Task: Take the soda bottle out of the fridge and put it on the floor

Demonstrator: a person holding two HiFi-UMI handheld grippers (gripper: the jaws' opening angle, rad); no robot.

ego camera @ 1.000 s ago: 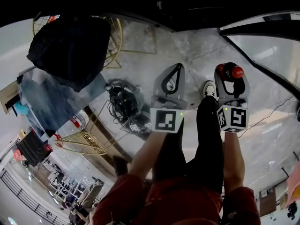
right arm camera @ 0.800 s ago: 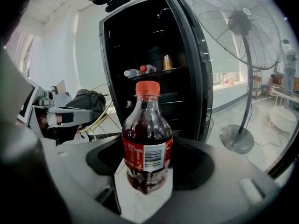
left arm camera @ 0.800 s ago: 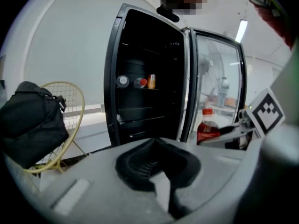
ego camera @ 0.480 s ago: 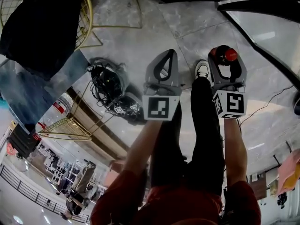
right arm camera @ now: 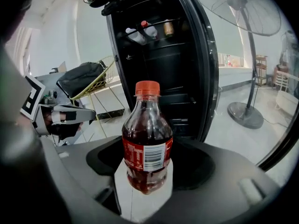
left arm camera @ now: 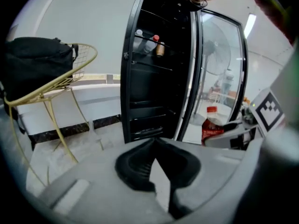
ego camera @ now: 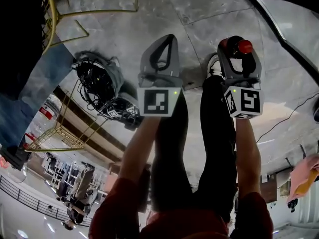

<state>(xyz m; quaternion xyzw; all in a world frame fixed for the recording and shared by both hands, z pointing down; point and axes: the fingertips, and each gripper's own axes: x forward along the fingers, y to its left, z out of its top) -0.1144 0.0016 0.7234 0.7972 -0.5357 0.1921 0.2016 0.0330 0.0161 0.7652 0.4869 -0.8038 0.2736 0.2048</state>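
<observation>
The soda bottle (right arm camera: 147,143), dark cola with a red cap and red label, stands upright between the jaws of my right gripper (right arm camera: 147,174), which is shut on its lower body. In the head view the bottle's cap (ego camera: 244,46) shows at the tip of the right gripper (ego camera: 239,43), above the grey marble floor (ego camera: 124,29). My left gripper (ego camera: 169,38) hangs beside it to the left, its tips meeting with nothing between them. The left gripper view shows the shut left gripper (left arm camera: 155,143) and the bottle (left arm camera: 212,125) at the right. The black fridge (right arm camera: 163,64) stands open ahead.
Small bottles (left arm camera: 152,43) sit on an upper fridge shelf. A yellow wire chair (left arm camera: 60,78) carrying a black bag (left arm camera: 37,62) stands left of the fridge. A tangle of cables (ego camera: 97,81) lies on the floor at the left. A pedestal fan (right arm camera: 245,111) stands at the right. The person's shoe (ego camera: 214,66) is between the grippers.
Both grippers have sunk toward the floor, and the chair and bag have slid out to the upper left of the head view. The bottle stays in the right gripper.
</observation>
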